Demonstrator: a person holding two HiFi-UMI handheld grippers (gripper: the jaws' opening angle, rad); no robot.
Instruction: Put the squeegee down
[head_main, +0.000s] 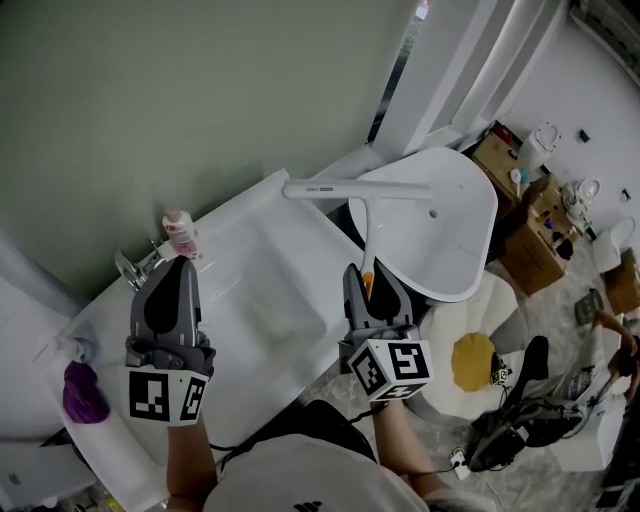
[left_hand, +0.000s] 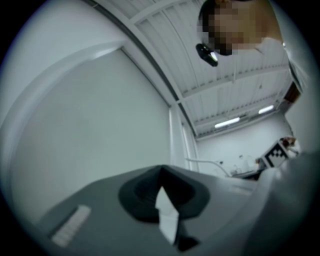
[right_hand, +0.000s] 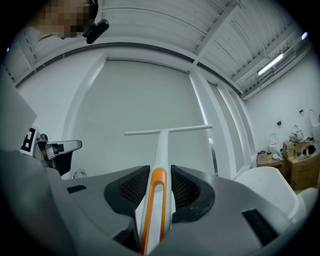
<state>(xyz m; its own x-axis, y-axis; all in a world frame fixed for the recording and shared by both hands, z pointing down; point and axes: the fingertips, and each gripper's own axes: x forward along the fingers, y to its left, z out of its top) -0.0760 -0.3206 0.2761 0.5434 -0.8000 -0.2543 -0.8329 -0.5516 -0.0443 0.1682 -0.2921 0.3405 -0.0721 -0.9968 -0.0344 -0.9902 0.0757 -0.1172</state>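
Pale grey-green wall backs a long white table with a sink sunk into it. Left of the sink stand a chrome tap and, just beside it, a small bottle with a pink label. Further left of the sink, at the table's end, lies a purple cloth. To the right of the sink there is a large rounded white fixture, and beyond that some cardboard boxes and a yellow round thing on the floor.

The squeegee is not yet set down. The right claw grips it by the handle, both pads pressed against its sides. It is T-shaped: a slim white handle with an orange loop inlaid along the held end, narrowing toward a long, thin white crossbar. From the head view the handle runs away from the person past the sink's right end, and the crossbar spans the gap between the table's far right corner and the rounded fixture. In the right gripper view the crossbar stands out against the wall panel.

The left claw hovers over the left part of the sink, near the tap, its tips drawn together and holding nothing.
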